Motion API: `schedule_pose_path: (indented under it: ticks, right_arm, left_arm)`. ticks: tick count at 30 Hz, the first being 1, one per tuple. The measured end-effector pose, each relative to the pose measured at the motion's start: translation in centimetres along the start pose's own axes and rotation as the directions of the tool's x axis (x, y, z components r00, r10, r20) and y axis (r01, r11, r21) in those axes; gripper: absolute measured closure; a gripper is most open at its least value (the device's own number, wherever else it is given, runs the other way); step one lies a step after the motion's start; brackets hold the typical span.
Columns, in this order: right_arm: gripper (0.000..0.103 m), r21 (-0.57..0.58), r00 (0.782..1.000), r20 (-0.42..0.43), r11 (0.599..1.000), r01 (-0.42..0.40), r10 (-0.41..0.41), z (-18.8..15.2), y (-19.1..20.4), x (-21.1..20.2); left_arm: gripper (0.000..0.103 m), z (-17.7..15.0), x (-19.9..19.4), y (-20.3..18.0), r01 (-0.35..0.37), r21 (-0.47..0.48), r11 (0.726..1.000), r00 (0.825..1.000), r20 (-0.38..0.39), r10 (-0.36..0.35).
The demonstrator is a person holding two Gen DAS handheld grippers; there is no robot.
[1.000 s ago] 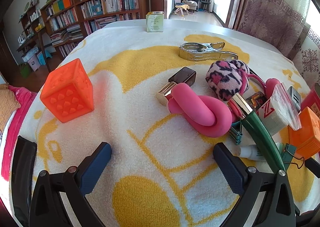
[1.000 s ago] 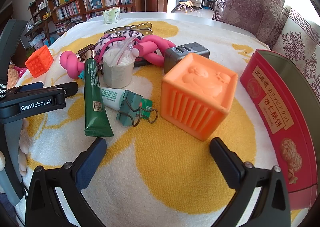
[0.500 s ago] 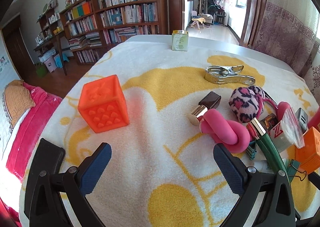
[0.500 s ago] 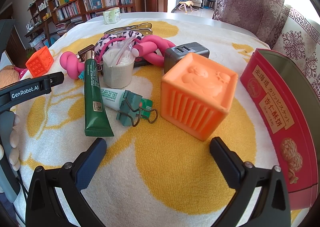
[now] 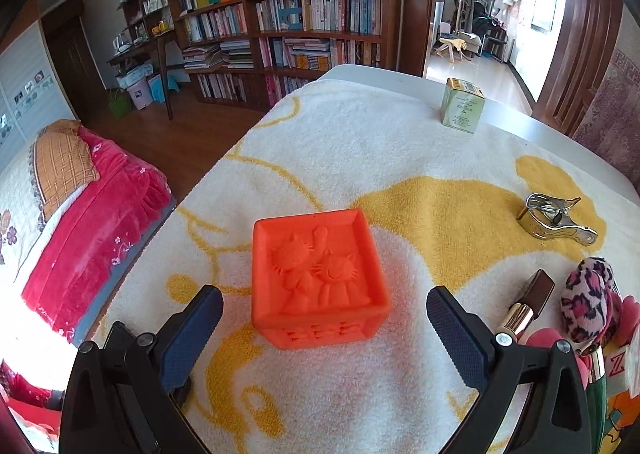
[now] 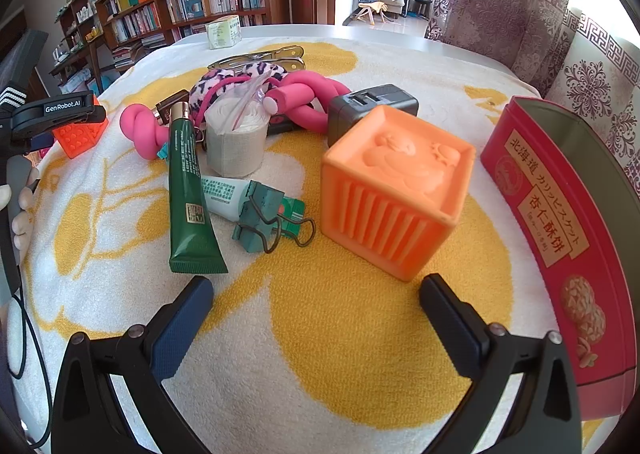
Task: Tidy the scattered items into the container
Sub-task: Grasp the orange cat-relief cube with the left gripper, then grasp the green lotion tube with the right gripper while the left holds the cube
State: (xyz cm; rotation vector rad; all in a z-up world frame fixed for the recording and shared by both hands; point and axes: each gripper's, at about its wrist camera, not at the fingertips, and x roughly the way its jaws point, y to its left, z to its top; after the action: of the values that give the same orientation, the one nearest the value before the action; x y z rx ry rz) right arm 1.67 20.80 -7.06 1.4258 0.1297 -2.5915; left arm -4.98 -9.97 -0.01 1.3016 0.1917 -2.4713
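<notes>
A bright orange embossed cube (image 5: 320,278) rests on the white-and-yellow towel, squarely between the fingers of my open left gripper (image 5: 324,314); neither pad touches it. The same cube (image 6: 78,134) shows at the far left of the right wrist view, partly behind the left gripper's body. My right gripper (image 6: 316,306) is open and empty, just short of a paler orange cube (image 6: 396,190). The red biscuit tin (image 6: 560,222) stands open at the right. A green tube (image 6: 188,182), binder clips (image 6: 260,218), tape roll (image 6: 236,138), pink knotted tube (image 6: 304,98) and grey charger (image 6: 372,106) lie scattered.
A small green box (image 5: 462,106) stands near the towel's far edge. A metal clip (image 5: 554,220), a lipstick (image 5: 530,304) and a leopard-print plush (image 5: 588,302) lie to the right. The table drops off at the left toward a red-covered bed (image 5: 92,214).
My left gripper has swung left and closed in on the bright orange cube, which now sits between its open fingers. The right gripper has not moved.
</notes>
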Motion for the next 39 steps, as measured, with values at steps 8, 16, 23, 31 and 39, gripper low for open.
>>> schedule_pose_path:
  ticks: [8, 16, 23, 31, 39]
  right_arm:
    - [0.000, 0.000, 1.000, 0.000, 1.000, 0.000, 0.000, 0.0, 0.0, 0.0]
    - [0.000, 0.001, 1.000, 0.001, 1.000, -0.001, 0.001, 0.0, 0.0, 0.0]
    - [0.000, 0.005, 1.000, 0.003, 1.000, -0.008, 0.008, 0.0, -0.1, -0.1]
    - [0.000, 0.004, 1.000, 0.002, 1.000, -0.006, 0.006, 0.1, -0.1, -0.1]
    - [0.000, 0.042, 0.998, 0.027, 0.997, -0.066, 0.065, 0.0, -1.1, -0.5]
  left_arm:
    - [0.000, 0.6, 1.4, -0.1, 0.061, -0.023, 0.998, 0.998, -0.019, -0.062]
    - [0.048, 0.7, 1.4, 0.6, 0.105, -0.050, 0.993, 0.994, -0.018, -0.106]
    - [0.049, 0.4, -1.1, 1.3, 0.123, -0.042, 0.991, 0.991, 0.065, -0.120]
    - [0.049, 0.6, -3.3, 2.1, 0.172, -0.064, 0.983, 0.979, 0.123, -0.164]
    - [0.049, -0.4, -3.8, -0.4, 0.251, 0.011, 0.968, 0.964, 0.091, -0.251]
